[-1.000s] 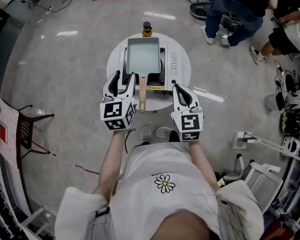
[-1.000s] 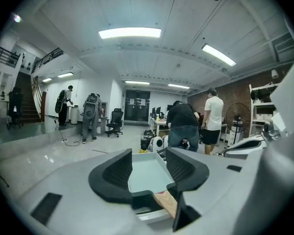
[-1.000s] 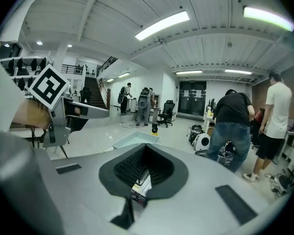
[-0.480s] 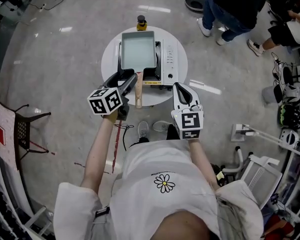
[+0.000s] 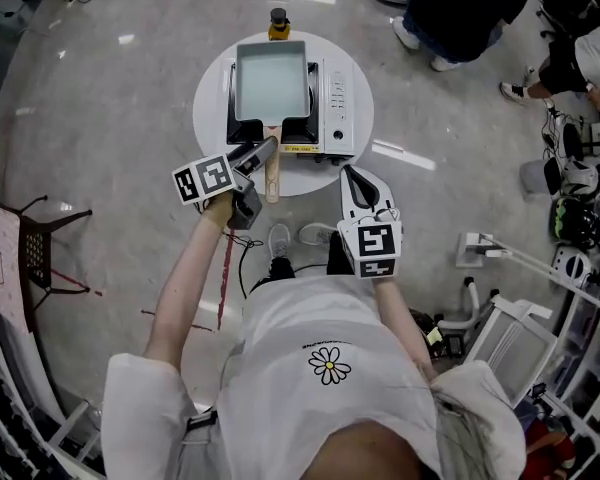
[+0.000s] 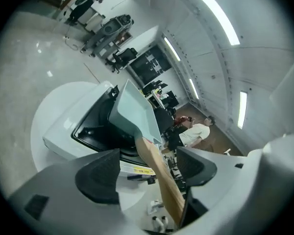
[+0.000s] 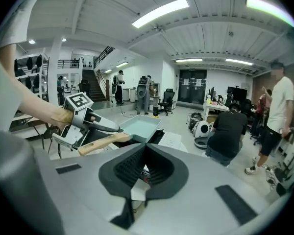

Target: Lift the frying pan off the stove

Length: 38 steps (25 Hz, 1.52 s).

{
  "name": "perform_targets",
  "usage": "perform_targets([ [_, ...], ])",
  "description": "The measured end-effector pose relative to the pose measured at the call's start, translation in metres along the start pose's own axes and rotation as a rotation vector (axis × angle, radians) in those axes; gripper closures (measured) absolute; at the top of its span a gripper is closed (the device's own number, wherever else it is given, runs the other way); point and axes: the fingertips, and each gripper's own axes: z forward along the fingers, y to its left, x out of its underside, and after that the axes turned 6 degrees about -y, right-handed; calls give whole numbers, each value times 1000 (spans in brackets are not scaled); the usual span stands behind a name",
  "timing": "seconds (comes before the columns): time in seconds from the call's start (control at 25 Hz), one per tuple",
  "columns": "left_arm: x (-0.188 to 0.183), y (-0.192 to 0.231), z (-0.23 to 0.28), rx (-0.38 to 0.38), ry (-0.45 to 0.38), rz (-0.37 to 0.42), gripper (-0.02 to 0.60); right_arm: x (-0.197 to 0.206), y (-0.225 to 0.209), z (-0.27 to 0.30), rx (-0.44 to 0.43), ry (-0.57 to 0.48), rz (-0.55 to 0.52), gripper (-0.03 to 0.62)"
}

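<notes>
On stove (image 5: 341, 96), pan (image 5: 272, 78), left gripper (image 5: 264, 158) astride handle (image 5: 271, 181)

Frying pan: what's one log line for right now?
frying pan: on stove | left gripper: open, jaws astride wooden handle | right gripper: shut, empty

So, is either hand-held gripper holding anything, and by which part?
Nothing. The left hand-held gripper stands open around the wooden handle of the frying pan; the right hand-held gripper is shut, empty.

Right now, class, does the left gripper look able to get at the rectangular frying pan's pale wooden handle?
Probably yes: the pale wooden handle lies between the left gripper's open fingers, with nothing else in the gap.
</notes>
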Motion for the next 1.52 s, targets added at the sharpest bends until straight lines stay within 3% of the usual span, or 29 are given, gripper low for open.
perform_targets([
  [0.24, 22, -4, 17, 113, 103, -191, 236, 12, 0, -3, 3, 17, 9, 591],
  [0.36, 28, -7, 22, 145, 135, -253, 285, 17, -1, -8, 3, 35, 17, 591],
  [0.48, 26, -10, 27, 173, 126, -307, 342, 21, -4, -10, 9, 41, 26, 592],
  [0.6, 24, -17, 31, 222, 110, -388, 358, 23, -6, -12, 11, 47, 32, 591],
  [0.8, 26, -19, 35, 234, 136, -398, 387, 24, -6, -12, 7, 54, 34, 591],
  [1.08, 44, -21, 38, 247, 213, -488, 435, 27, -4, -8, -9, 62, 33, 591],
  [1.28, 40, -30, 44, 285, 196, -495, 492, 29, -4, -6, -14, 70, 37, 591],
  [1.52, 40, -33, 42, 320, 189, -578, 515, 31, 2, -6, -24, 78, 35, 591],
])
